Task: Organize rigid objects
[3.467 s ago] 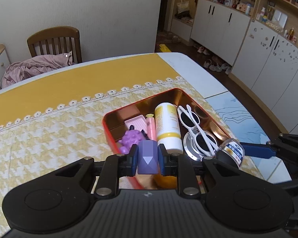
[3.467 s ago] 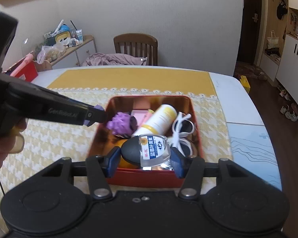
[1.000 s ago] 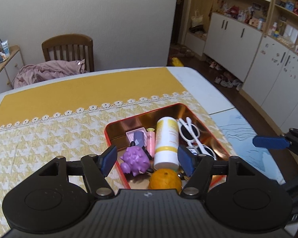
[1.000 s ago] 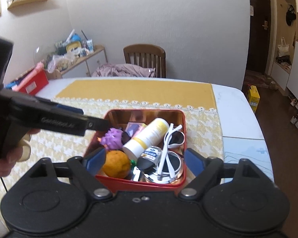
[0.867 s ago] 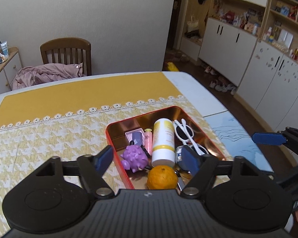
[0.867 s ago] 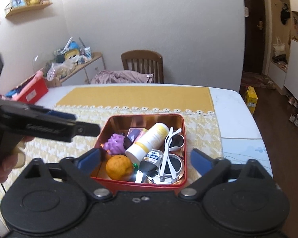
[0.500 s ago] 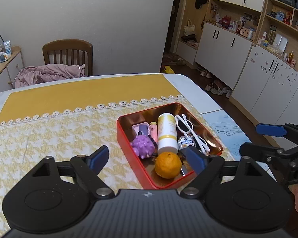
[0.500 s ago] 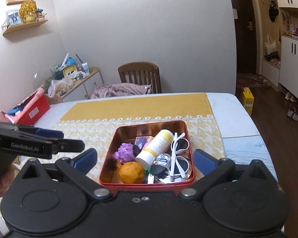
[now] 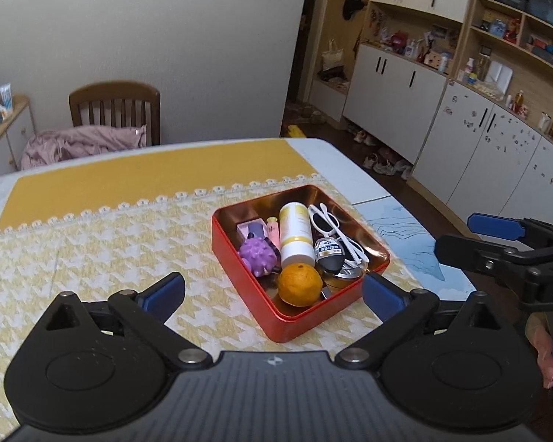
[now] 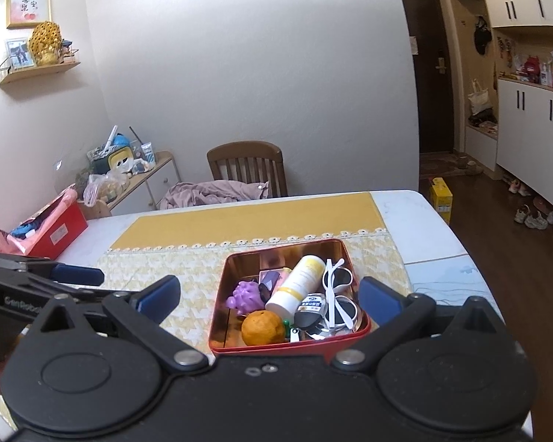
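A red tin tray (image 9: 239, 280) (image 10: 217, 316) stands on the yellow houndstooth cloth. It holds an orange (image 9: 299, 284) (image 10: 262, 328), a purple spiky toy (image 9: 258, 256) (image 10: 244, 294), a white and yellow bottle (image 9: 294, 232) (image 10: 296, 287), white sunglasses (image 9: 333, 228) (image 10: 337, 294), a small labelled bottle (image 9: 329, 252) (image 10: 310, 307) and a pink box (image 9: 252, 229). My left gripper (image 9: 272, 294) is open and empty, above the tray's near left side. My right gripper (image 10: 269, 296) is open and empty, above the tray's near edge.
A wooden chair (image 9: 115, 110) (image 10: 246, 165) with a pink cloth stands at the far side of the table. The table's right edge (image 9: 405, 213) drops to the floor. A red box (image 10: 51, 228) sits at the far left. White cabinets (image 9: 461, 136) line the right wall.
Both grippers let go of their items into the tray, opened wide and drew back and up from it. The tray looks smaller and farther now.
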`<control>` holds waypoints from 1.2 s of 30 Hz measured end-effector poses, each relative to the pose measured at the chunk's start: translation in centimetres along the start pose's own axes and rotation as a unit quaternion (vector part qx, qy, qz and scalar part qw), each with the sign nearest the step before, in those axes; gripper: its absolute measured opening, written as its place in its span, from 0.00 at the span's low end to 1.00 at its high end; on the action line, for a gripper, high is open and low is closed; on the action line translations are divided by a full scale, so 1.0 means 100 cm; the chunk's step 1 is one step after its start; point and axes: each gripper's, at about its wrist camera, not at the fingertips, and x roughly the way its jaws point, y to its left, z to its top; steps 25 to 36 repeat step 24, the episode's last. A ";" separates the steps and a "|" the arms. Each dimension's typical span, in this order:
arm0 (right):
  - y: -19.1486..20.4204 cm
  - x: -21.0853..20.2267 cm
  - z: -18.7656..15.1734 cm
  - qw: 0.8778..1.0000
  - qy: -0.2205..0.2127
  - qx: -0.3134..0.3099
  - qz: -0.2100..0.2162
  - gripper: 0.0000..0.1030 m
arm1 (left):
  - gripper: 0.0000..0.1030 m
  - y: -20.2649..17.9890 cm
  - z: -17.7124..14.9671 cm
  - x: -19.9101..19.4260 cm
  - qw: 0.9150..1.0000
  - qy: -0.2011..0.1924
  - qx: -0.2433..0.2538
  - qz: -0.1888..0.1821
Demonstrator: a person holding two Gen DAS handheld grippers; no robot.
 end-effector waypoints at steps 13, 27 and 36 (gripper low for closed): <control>0.018 -0.011 -0.014 0.999 -0.001 0.024 -0.021 1.00 | 1.00 -0.004 -0.013 -0.014 0.999 0.002 0.029 -0.019; 0.023 -0.010 -0.022 0.999 0.005 0.039 -0.037 1.00 | 1.00 0.005 -0.012 -0.016 0.999 -0.003 0.030 -0.023; 0.023 -0.010 -0.022 0.999 0.005 0.039 -0.037 1.00 | 1.00 0.005 -0.012 -0.016 0.999 -0.003 0.030 -0.023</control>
